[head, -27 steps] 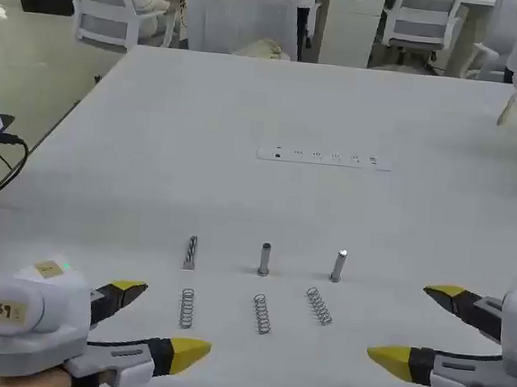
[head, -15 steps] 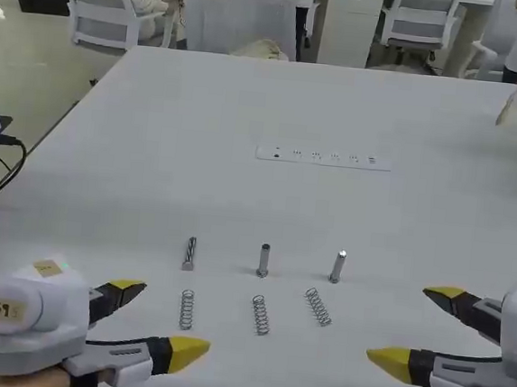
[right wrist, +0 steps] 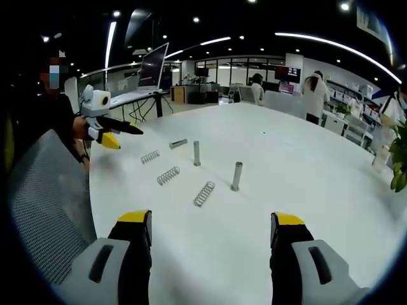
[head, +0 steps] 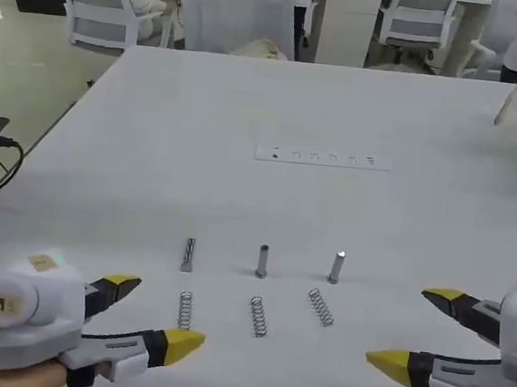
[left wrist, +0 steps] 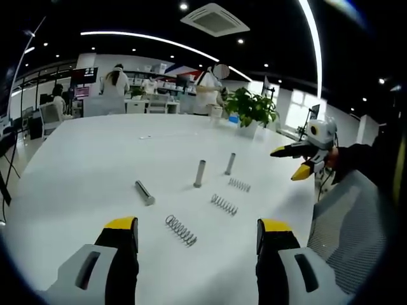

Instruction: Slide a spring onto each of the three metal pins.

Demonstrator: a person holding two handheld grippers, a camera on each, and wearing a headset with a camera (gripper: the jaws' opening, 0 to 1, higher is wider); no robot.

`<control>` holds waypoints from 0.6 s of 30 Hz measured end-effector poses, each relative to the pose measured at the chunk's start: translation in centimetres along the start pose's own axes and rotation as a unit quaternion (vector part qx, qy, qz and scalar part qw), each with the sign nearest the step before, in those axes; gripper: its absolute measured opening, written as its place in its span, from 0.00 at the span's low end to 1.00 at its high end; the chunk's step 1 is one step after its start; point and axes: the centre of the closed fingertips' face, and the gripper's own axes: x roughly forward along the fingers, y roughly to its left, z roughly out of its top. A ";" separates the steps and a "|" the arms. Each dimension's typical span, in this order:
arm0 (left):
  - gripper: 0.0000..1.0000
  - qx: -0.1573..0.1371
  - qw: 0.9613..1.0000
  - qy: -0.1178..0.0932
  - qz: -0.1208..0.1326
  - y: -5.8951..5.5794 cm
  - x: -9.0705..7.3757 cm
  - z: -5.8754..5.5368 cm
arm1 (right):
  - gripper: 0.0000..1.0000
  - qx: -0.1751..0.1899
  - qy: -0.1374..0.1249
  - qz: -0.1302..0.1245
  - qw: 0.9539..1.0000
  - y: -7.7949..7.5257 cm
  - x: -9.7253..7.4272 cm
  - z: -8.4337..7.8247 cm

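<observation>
Head view: springs [head: 258, 316] lie flat, pointing toward pins [head: 263, 260]

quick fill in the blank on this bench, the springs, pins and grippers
1. ___ springs lie loose on the table, none on a pin.
2. The left pin lies on its side; the middle pin and right pin stand ___.
3. The left gripper and right gripper hold nothing, and the jaws of both are ___.
4. The jaw tips of both are coloured ___.

Missing words: three; upright; open; yellow
</observation>
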 end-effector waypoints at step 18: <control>0.72 0.014 1.000 0.003 0.012 1.7 1.1 1.3 | 0.75 0.004 0.000 -0.001 1.000 0.0 0.0 -0.1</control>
